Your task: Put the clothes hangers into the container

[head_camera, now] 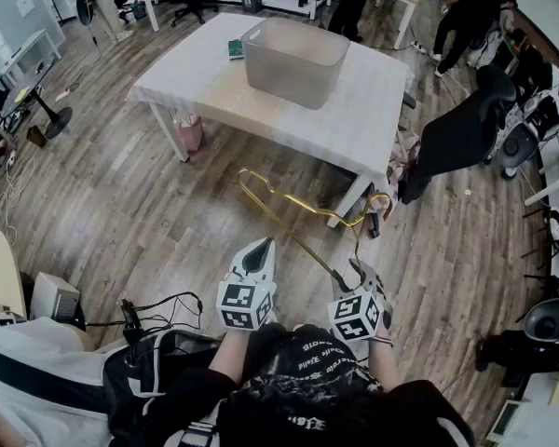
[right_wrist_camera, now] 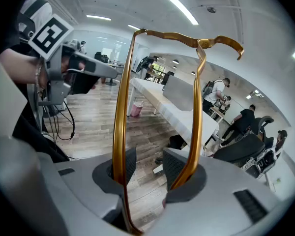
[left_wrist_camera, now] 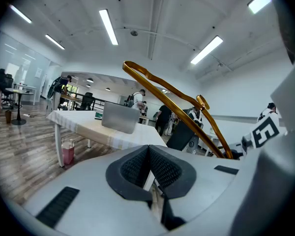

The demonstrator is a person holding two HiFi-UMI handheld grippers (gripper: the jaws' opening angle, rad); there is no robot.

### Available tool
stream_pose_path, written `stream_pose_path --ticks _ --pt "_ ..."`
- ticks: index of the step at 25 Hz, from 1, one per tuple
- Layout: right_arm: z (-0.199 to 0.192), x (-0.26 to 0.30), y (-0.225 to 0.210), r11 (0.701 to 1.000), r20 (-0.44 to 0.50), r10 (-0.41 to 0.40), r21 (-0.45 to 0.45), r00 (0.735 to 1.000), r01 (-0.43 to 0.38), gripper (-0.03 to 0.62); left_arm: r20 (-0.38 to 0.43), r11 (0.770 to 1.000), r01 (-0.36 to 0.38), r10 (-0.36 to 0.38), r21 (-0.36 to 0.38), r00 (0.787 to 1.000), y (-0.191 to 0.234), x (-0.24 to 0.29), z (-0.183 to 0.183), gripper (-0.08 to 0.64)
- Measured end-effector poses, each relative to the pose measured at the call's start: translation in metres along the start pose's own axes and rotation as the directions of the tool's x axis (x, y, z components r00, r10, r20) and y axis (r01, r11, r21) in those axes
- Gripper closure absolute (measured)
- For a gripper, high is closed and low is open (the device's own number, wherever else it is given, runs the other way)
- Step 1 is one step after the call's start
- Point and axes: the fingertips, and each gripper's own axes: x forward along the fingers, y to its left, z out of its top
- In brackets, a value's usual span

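Gold wire hanger (right_wrist_camera: 120, 112) held aloft; translucent grey container (head_camera: 293, 63) upright on table (head_camera: 373, 110).

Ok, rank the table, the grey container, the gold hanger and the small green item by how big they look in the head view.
1. Table: clearly largest.
2. Grey container and gold hanger: unsure. The hanger spans about as much of the picture, but it is thin and much nearer the camera.
3. Small green item: smallest.

The bench (head_camera: 354, 128) stands well ahead of the fingers (head_camera: 259, 255). On it sit a translucent container (head_camera: 293, 59) and a small green item (head_camera: 236, 48).
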Motion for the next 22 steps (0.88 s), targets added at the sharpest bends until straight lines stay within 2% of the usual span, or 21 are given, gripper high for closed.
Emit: stream_pose_path --ticks 4,6,9,13,19,22 --pt "0.002 -0.005 0.001 1.000 -0.004 0.020 -0.023 1.000 -0.020 0.413 0.011 1.000 0.006 -0.006 0.022 1.000 -0.004 0.007 0.017 0.540" --pt "0.000 -0.006 -0.016 1.000 0.008 0.005 -0.005 1.000 -0.005 0.413 0.006 1.000 0.006 -0.007 0.027 1.000 -0.014 0.015 0.016 0.540" --pt "-0.011 -0.004 -0.042 0.999 0.023 -0.011 0.041 1.000 0.010 0.413 -0.020 0.997 0.029 -0.027 0.072 0.999 -0.039 0.027 0.006 0.540" --pt "-0.025 -0.001 -0.051 0.997 0.039 -0.002 0.074 0.999 -0.001 0.399 -0.030 0.993 0.027 -0.024 0.112 0.999 -0.055 0.029 0.000 0.540" --pt "-0.033 -0.015 -0.046 0.999 0.054 0.021 0.042 0.998 -0.024 0.399 -0.003 0.997 -0.014 0.014 0.080 1.000 -0.064 0.018 0.001 0.540" --pt "-0.041 -0.011 -0.048 0.999 0.061 0.036 0.027 0.997 -0.037 0.397 0.004 0.996 -0.012 0.012 0.093 1.000 -0.076 0.020 -0.005 0.540"
